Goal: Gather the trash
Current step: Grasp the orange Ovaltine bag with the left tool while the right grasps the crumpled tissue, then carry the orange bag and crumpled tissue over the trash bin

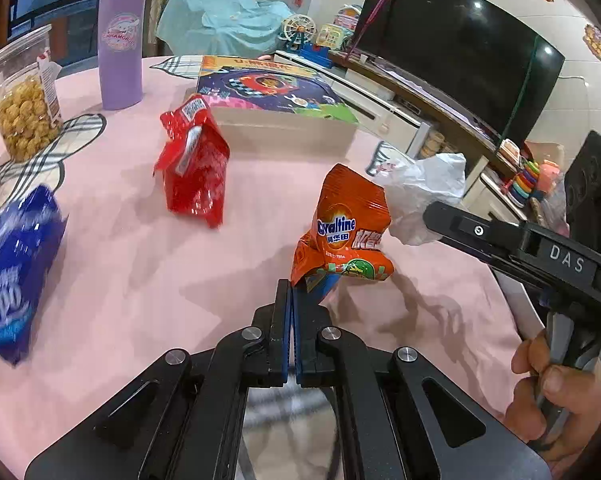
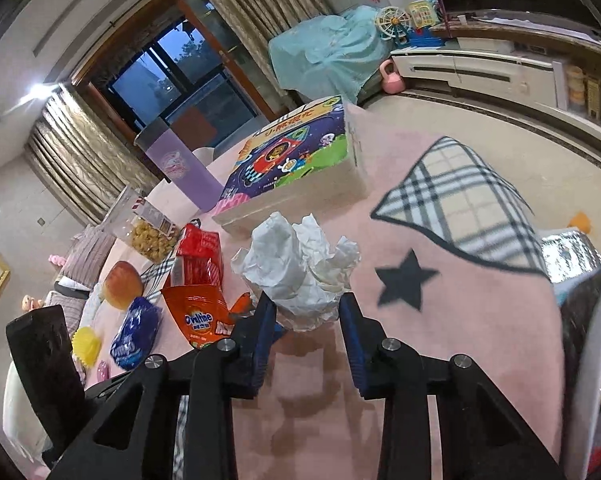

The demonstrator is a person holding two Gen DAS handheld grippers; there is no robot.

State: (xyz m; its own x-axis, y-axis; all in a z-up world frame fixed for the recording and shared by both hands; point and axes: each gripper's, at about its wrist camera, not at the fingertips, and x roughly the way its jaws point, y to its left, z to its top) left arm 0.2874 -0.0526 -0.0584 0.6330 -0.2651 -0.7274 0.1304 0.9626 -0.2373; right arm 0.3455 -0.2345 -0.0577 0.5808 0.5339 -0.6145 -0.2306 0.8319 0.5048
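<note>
My left gripper (image 1: 291, 286) is shut on the lower corner of an orange Ovaltine packet (image 1: 350, 224) and holds it just above the pink tablecloth. The packet also shows in the right wrist view (image 2: 202, 316). My right gripper (image 2: 307, 308) is closed around a crumpled white tissue (image 2: 300, 268), its pads against both sides; from the left wrist view it (image 1: 440, 216) comes in from the right with the tissue (image 1: 422, 192) at its tip. A red wrapper (image 1: 194, 168) and a blue snack bag (image 1: 14, 276) lie on the cloth to the left.
A picture-book box (image 1: 276, 108), a purple tumbler (image 1: 120, 40) and a jar of popcorn (image 1: 22, 96) stand at the back of the table. An apple (image 2: 122, 284) and a yellow cupcake liner (image 2: 86, 342) lie at the left. The table edge and TV stand (image 1: 400, 100) are to the right.
</note>
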